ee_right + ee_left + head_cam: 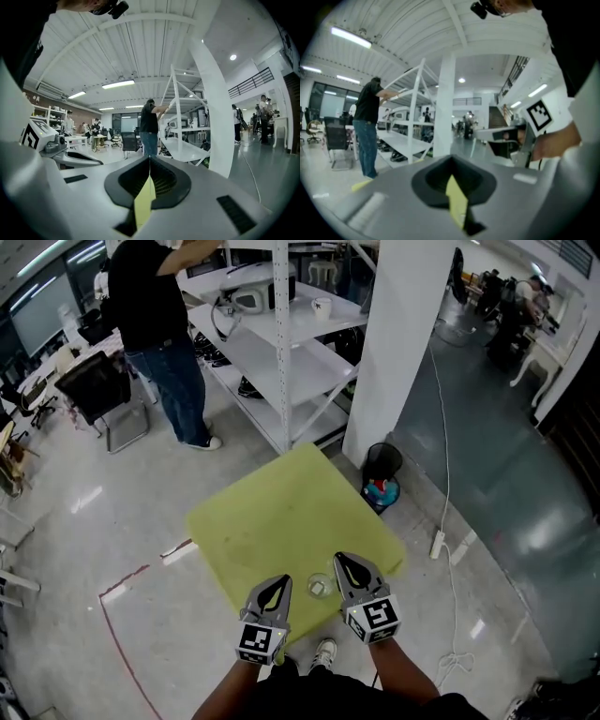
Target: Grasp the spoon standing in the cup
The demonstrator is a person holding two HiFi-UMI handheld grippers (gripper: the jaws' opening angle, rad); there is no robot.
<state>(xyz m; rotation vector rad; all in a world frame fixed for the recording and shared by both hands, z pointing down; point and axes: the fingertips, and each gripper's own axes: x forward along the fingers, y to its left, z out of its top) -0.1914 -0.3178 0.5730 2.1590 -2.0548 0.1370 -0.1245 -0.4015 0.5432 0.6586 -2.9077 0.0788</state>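
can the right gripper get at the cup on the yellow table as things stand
Probably yes: the cup sits just left of the right gripper, nothing between, but its jaws are shut.

Clear cup point(320, 586) on yellow table point(281, 512), between left tool point(281, 583) and right tool point(341, 561).

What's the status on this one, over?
Left tool shut, empty. Right tool shut, empty. Cup on yellow table between them, untouched; spoon not discernible. Nothing blocking.

Table point(281, 512) is yellow-green. Left gripper point(278, 585) & right gripper point(343, 563) are grey w/ black-white squares. Floor point(75, 521) is pale grey w/ a red line point(124, 581). Shelf rack point(267, 352) is white. Person point(150, 296): black top, blue jeans point(178, 390).
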